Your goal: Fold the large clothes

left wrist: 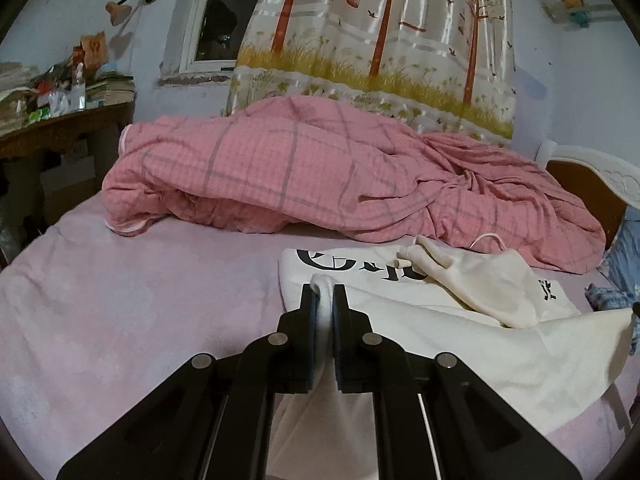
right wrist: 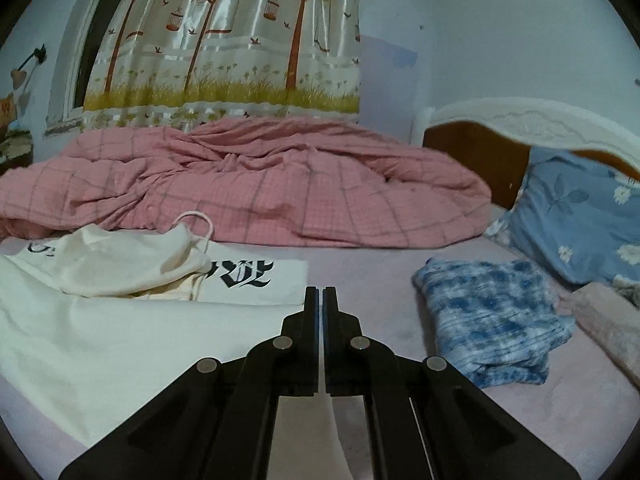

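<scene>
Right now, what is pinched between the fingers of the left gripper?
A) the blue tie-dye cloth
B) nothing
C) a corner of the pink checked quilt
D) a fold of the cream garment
D: the left gripper is shut on a fold of the cream garment, which bulges out above its fingertips.

I see a cream hooded sweatshirt (left wrist: 460, 344) with black gothic lettering lying partly folded on the pink bedsheet, hood flopped over its print, one edge lifted.

I am in a home bedroom: a lilac-sheeted bed (left wrist: 120, 300) with a rumpled pink checked quilt (left wrist: 300, 168), carved white headboard (right wrist: 540, 120), and tree-printed satin curtain (left wrist: 380, 32).
</scene>
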The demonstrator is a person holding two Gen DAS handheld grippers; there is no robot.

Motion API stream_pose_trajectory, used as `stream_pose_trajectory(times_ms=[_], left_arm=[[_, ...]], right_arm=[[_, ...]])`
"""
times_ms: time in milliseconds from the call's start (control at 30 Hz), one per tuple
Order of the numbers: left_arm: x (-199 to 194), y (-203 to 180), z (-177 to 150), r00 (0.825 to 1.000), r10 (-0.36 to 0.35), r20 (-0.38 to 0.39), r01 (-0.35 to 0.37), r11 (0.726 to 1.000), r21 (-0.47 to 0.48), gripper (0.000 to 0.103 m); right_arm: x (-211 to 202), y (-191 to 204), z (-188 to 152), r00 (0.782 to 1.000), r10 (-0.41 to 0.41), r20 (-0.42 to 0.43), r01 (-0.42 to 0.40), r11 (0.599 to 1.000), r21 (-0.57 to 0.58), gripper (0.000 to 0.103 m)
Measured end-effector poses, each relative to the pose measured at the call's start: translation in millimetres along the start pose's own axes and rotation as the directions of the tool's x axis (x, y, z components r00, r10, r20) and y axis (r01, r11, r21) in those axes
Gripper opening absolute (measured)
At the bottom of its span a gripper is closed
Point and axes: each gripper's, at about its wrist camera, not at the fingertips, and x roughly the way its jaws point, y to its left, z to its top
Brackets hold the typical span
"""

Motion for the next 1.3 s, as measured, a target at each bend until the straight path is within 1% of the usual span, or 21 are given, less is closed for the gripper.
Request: stream_pose_trajectory(times_ms=[133,200,233,267,300,367,467,567,633,700,733,767,800,867,967,1033,1100,1167,1200,1233,1300], left_arm=[[12.5,7.2,-4.4,0.999,0.036,-0.032,-0.036,0.999,-0.006,0.008],[26.3,10.7,-12.6,0.995,0.083,-0.062,-0.083,0.997,0.006,0.008],[30.6,13.8,-16.2,0.994,0.085,-0.069,-0.086,0.996,0.001,0.008],[31.3,14.1,-19.0,0.996,0.065,-0.057,-0.064,0.998,0.007,0.007],[29.4,10.7,-19.9,0.998,0.049,-0.041,-0.048,0.998,0.037,0.008],[35.4,7.1,-20.3,0.993,0.098,-0.071,-0.093,0.993,0.073,0.009],[51.6,14.3,-27.3,0.989,0.106,-0.104,-0.106,0.994,-0.002,0.015],[62.7,12.3,-35.2,0.981,0.165,-0.103,-0.161,0.986,0.044,0.027],[73.7,15.1,-39.7,0.974,0.171,-0.148,-0.169,0.985,0.030,0.028],[87.0,21.9,-44.6,0.962,0.153,-0.226,-0.160,0.987,-0.014,0.026],[91.8,23.7,-47.5,0.959,0.139,-0.248,-0.151,0.988,-0.028,0.026],[93.6,24.0,-48.3,0.956,0.141,-0.256,-0.152,0.988,-0.025,0.026],[93.0,24.6,-48.6,0.955,0.145,-0.258,-0.157,0.987,-0.026,0.030],[91.2,26.0,-48.3,0.954,0.159,-0.253,-0.172,0.985,-0.031,0.039],[77.4,19.0,-42.2,0.962,0.188,-0.199,-0.190,0.982,0.007,0.056],[55.2,6.3,-34.5,0.983,0.156,-0.094,-0.152,0.987,0.048,0.078],[31.8,-10.4,-25.9,0.991,0.136,0.001,-0.136,0.988,0.069,0.091],[16.0,-25.3,-17.9,0.994,0.102,0.026,-0.104,0.993,0.061,0.096],[10.0,-33.6,-14.4,0.997,0.076,0.029,-0.078,0.995,0.062,0.097],[3.5,-43.5,-11.9,0.998,0.048,0.033,-0.051,0.996,0.075,0.098],[-4.6,-63.0,-7.9,0.999,0.028,0.031,-0.031,0.993,0.116,0.103]], right_arm=[[-3.6,-2.8,3.4,1.000,-0.014,0.012,0.014,1.000,0.008,0.001],[5.9,-2.4,-0.5,0.995,-0.099,-0.001,0.099,0.995,-0.016,0.000],[12.0,-4.2,-3.5,0.981,-0.193,0.003,0.193,0.981,-0.033,0.000],[16.6,-9.4,-4.9,0.976,-0.218,-0.003,0.218,0.975,-0.031,0.000],[21.7,-21.5,-6.4,0.989,-0.143,-0.035,0.144,0.989,0.020,0.000],[29.0,-32.8,-6.9,0.995,-0.032,-0.099,0.043,0.993,0.108,0.000],[32.4,-23.6,-9.0,0.994,-0.015,-0.111,0.023,0.997,0.074,0.001],[44.8,-17.5,-15.0,0.982,0.084,-0.167,-0.067,0.992,0.105,0.001],[57.2,-10.4,-23.4,0.961,0.174,-0.213,-0.145,0.979,0.142,0.001],[73.1,3.2,-32.5,0.922,0.273,-0.275,-0.246,0.961,0.128,0.001],[86.5,9.7,-39.8,0.903,0.278,-0.328,-0.252,0.960,0.122,0.001],[100.3,13.4,-48.3,0.893,0.233,-0.385,-0.204,0.972,0.115,0.001],[111.4,13.7,-55.5,0.884,0.198,-0.423,-0.161,0.980,0.120,0.001],[118.1,7.9,-60.3,0.868,0.217,-0.448,-0.158,0.973,0.165,0.000],[113.1,11.0,-59.3,0.878,0.168,-0.448,-0.119,0.983,0.137,0.000],[99.9,22.4,-57.1,0.894,0.087,-0.439,-0.073,0.996,0.050,0.002],[79.2,30.5,-46.2,0.920,0.059,-0.387,-0.073,0.997,-0.021,0.016],[51.0,39.6,-27.8,0.944,0.123,-0.307,-0.137,0.990,-0.026,0.075],[40.3,41.8,-21.1,0.952,0.146,-0.269,-0.156,0.988,-0.014,0.086],[27.7,44.4,-14.9,0.960,0.170,-0.222,-0.174,0.985,0.002,0.090],[12.2,53.1,-7.9,0.955,0.224,-0.194,-0.226,0.974,0.011,0.090]])
